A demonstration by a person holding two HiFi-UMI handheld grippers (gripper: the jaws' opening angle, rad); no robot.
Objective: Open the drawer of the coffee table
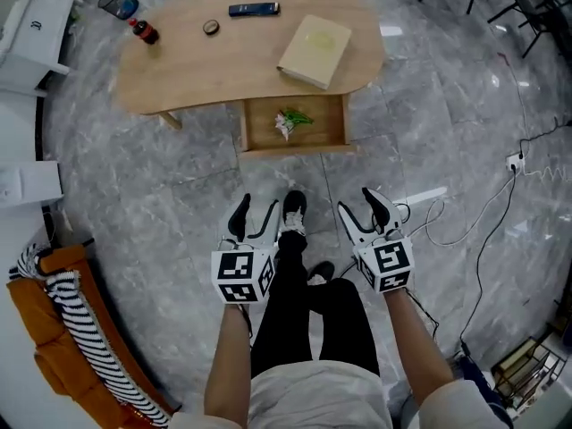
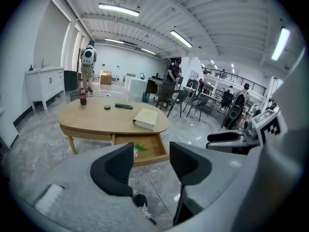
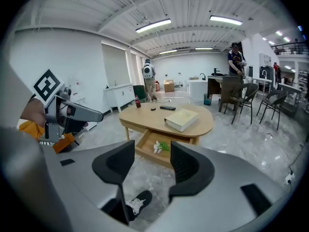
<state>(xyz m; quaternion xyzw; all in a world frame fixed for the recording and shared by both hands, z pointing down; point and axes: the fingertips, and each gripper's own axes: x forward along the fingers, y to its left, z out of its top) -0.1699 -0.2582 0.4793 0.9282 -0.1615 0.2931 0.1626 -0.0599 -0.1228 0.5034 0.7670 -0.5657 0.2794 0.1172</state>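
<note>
The light wooden coffee table point(image 1: 179, 70) stands on the marble floor ahead of me. Its drawer point(image 1: 295, 148) is pulled out toward me, with a small bunch of white flowers point(image 1: 290, 121) inside. My left gripper point(image 1: 255, 211) and right gripper point(image 1: 357, 202) are held side by side over my legs, well short of the drawer. Both are open and hold nothing. In the left gripper view the drawer point(image 2: 152, 149) shows between the jaws of the left gripper point(image 2: 150, 166). The right gripper point(image 3: 151, 163) frames the drawer point(image 3: 147, 151) and flowers point(image 3: 161, 146) the same way.
On the tabletop lie a pale book point(image 1: 315, 50), a dark remote point(image 1: 254, 9), a small round object point(image 1: 211, 27) and a cola bottle point(image 1: 143, 31). An orange seat with a striped cloth point(image 1: 63, 329) is at the left. A cable and socket point(image 1: 516, 161) lie at the right.
</note>
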